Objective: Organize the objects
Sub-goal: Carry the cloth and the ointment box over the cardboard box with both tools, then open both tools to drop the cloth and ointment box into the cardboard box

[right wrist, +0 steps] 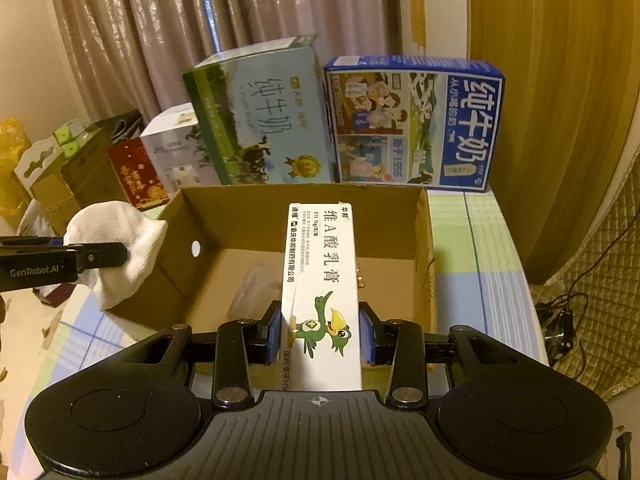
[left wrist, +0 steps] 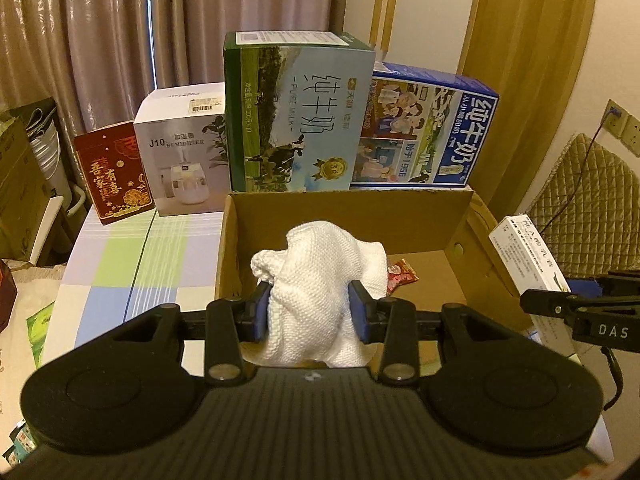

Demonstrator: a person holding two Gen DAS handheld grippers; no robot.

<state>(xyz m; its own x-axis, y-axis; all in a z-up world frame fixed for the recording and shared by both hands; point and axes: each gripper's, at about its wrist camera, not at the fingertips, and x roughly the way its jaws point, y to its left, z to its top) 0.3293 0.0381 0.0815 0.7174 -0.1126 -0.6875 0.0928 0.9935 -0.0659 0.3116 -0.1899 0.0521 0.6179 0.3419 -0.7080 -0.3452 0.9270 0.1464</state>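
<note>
Trouble could come at the release: the left gripper (left wrist: 310, 312) pinches a bunched white cloth (left wrist: 320, 276) over the carton (left wrist: 344, 210), and a fold may drape on the wall. The right gripper (right wrist: 320, 336) clamps an ointment box (right wrist: 320, 280) above the same carton; dropped together, they could collide.

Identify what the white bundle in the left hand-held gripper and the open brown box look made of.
White crumpled cloth: looks like woven or knitted cotton, matte; a regular textured weave and soft folds show. Open brown box: plain cardboard, matte, with raw cut edges and a punched hole.
</note>
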